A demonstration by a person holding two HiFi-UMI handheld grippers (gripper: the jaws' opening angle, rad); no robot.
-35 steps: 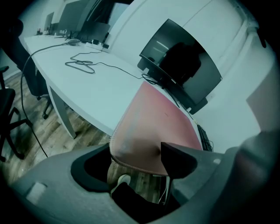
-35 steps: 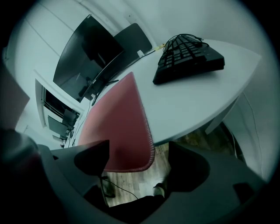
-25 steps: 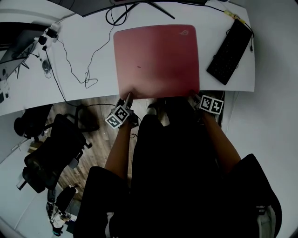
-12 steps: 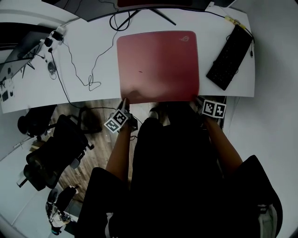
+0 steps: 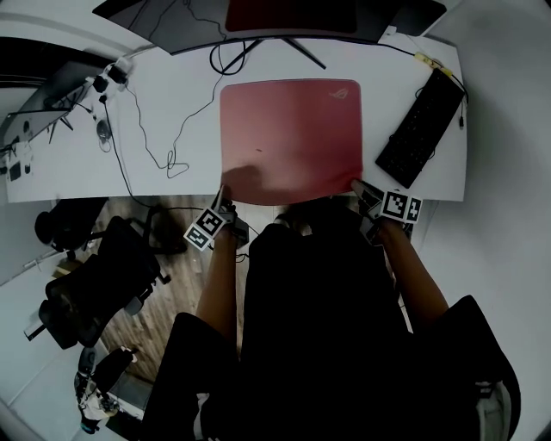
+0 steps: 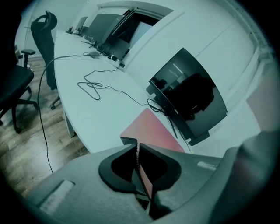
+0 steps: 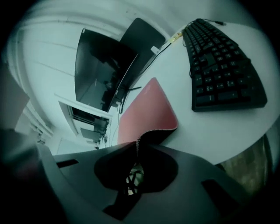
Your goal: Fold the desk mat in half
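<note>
The red desk mat (image 5: 291,138) lies on the white desk (image 5: 69,164), in front of the monitor. My left gripper (image 5: 222,200) is shut on the mat's near left corner. In the left gripper view the red mat (image 6: 153,131) runs edge-on between the closed jaws of that gripper (image 6: 137,146). My right gripper (image 5: 357,188) is shut on the near right corner. The right gripper view shows the mat (image 7: 146,111) curling up off the desk into the closed jaws of that gripper (image 7: 139,142), its dark underside showing.
A black keyboard (image 5: 419,121) lies slanted right of the mat, close to the right gripper. A monitor (image 5: 284,15) and its stand are behind the mat. A thin cable (image 5: 164,146) loops over the desk on the left. An office chair (image 5: 95,276) stands below the desk edge at left.
Both grippers have stayed at the mat's near corners and shut on them. The near edge has lifted slightly, and the right corner curls up off the desk.
</note>
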